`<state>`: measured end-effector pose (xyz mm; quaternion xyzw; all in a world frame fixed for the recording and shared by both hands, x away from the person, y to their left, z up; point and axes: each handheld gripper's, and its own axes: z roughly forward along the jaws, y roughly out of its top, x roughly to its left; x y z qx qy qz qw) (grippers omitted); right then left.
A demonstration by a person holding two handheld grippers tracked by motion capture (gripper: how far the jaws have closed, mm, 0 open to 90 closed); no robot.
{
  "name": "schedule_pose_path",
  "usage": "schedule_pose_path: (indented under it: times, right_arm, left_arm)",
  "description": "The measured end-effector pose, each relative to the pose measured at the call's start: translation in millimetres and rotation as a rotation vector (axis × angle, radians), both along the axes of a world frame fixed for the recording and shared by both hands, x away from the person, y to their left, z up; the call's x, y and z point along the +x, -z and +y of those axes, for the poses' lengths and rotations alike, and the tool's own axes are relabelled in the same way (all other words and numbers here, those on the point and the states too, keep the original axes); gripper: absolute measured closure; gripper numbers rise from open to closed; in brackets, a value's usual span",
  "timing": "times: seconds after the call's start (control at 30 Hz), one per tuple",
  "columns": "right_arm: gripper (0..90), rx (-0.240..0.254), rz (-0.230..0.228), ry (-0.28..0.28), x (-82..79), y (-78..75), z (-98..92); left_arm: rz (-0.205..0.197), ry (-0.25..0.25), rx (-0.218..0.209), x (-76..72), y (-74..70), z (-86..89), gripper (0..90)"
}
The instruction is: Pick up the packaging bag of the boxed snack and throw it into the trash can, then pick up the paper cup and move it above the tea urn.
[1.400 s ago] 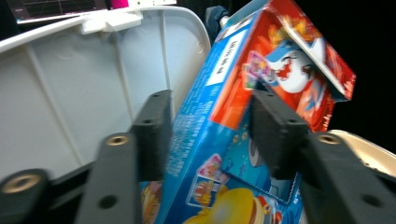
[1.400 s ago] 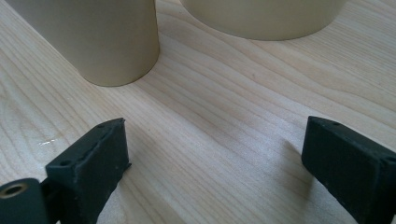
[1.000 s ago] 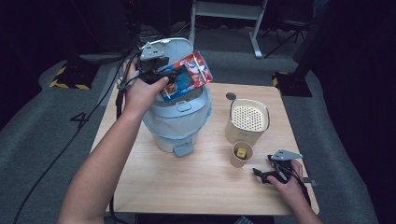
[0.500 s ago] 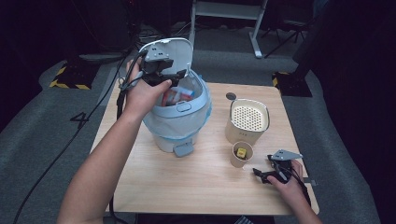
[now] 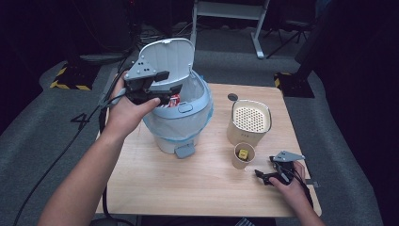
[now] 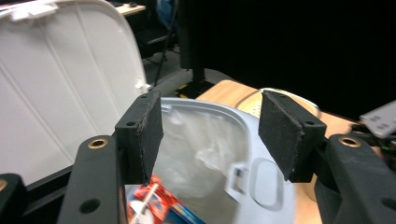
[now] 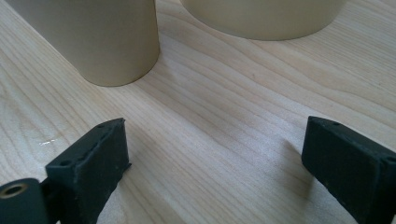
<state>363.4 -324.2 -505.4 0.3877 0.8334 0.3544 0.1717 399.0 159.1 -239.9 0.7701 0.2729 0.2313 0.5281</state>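
Snack packet (image 6: pixel 156 205), red, white and blue, is lying inside the pedal bin (image 5: pixel 181 123), just below the left tongs (image 6: pixel 210 133) in the left gripper view; a sliver of it (image 5: pixel 175 100) is showing at the bin's mouth in the high view. Nothing is sitting between the left pads: the jaws have just been opening and are standing apart, clear of the packet. Left hand (image 5: pixel 128 109) is holding those tongs (image 5: pixel 162 87) over the rim of the bin, in front of the raised lid (image 5: pixel 171 54). Clear liner bag (image 6: pixel 201 149) is lining the bin.

Bin is standing on the left half of the wooden bench (image 5: pixel 197 183), pedal (image 5: pixel 184 150) facing the person. Cream perforated-top container (image 5: pixel 250 121) is standing well to its right, with a paper cup (image 5: pixel 243 157) just in front of it holding a small yellow item (image 5: pixel 243 154).

Right tongs (image 7: pixel 215 154) are resting low on the bench near the front right corner, jaws spread wide and holding nothing, pointing toward the cup (image 7: pixel 105 39) and the container (image 7: pixel 261 16). Right hand (image 5: pixel 288 184) is gripping them (image 5: pixel 263 176).
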Motion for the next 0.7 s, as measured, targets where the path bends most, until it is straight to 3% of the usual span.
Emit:
schedule_pose_path:
  times: [0.4,0.5,0.53,0.7]
  right_arm:
    - [7.4,0.000,0.001,0.002,0.7,-0.1,0.9]
    - [8.9,0.001,-0.001,0.002,0.0,-0.3,1.1]
    - [10.9,0.005,-0.005,-0.003,-1.0,-0.4,1.2]
    - [13.4,0.007,-0.009,-0.005,-2.8,-0.7,1.3]
  left_arm:
    - [0.006,0.076,-0.002,-39.6,28.6,20.7,40.2]
    - [0.024,0.097,-0.004,-52.2,40.6,25.6,40.1]
    - [0.040,0.112,-0.006,-58.3,51.4,28.4,40.0]
    - [0.072,0.118,-0.004,-64.1,75.7,34.1,40.0]
